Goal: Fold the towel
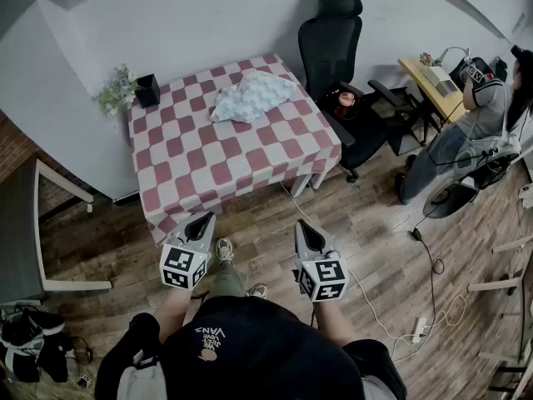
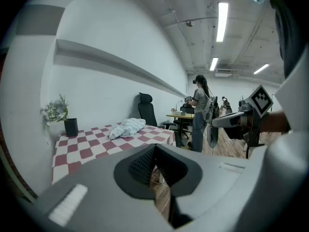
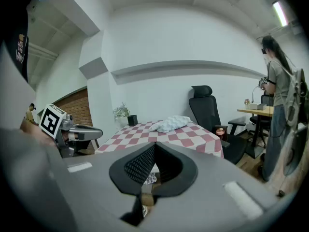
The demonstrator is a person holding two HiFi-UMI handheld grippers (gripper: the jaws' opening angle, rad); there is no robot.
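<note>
Both tools are closed with nothing between their jaws. The left tool and the right tool are held side by side over the wooden plank floor, short of the square bench draped in a red-and-white checked cloth.

The white, puffy-textured cloth towel lies in a crumpled heap toward the bench's far right corner. It is near the black high-backed office chair and well apart from both tools.

The towel looks light, soft and limp, so it should sag from any pinch and hold no shape of its own. It does not look fragile, and its nubbly weave should give the pads good purchase. A deep pinch might catch the checked cloth underneath too.

The best hold is probably two neighbouring corners, one per tool, lifted so the towel hangs flat.

None of those corners can be picked out, since the edges are tucked into the folds. The towel's full size and shape cannot be told either. Each gripper view shows the heap only small and distant, with the tool's own grey body filling the lower half. The drape hides the bench's legs.
</note>
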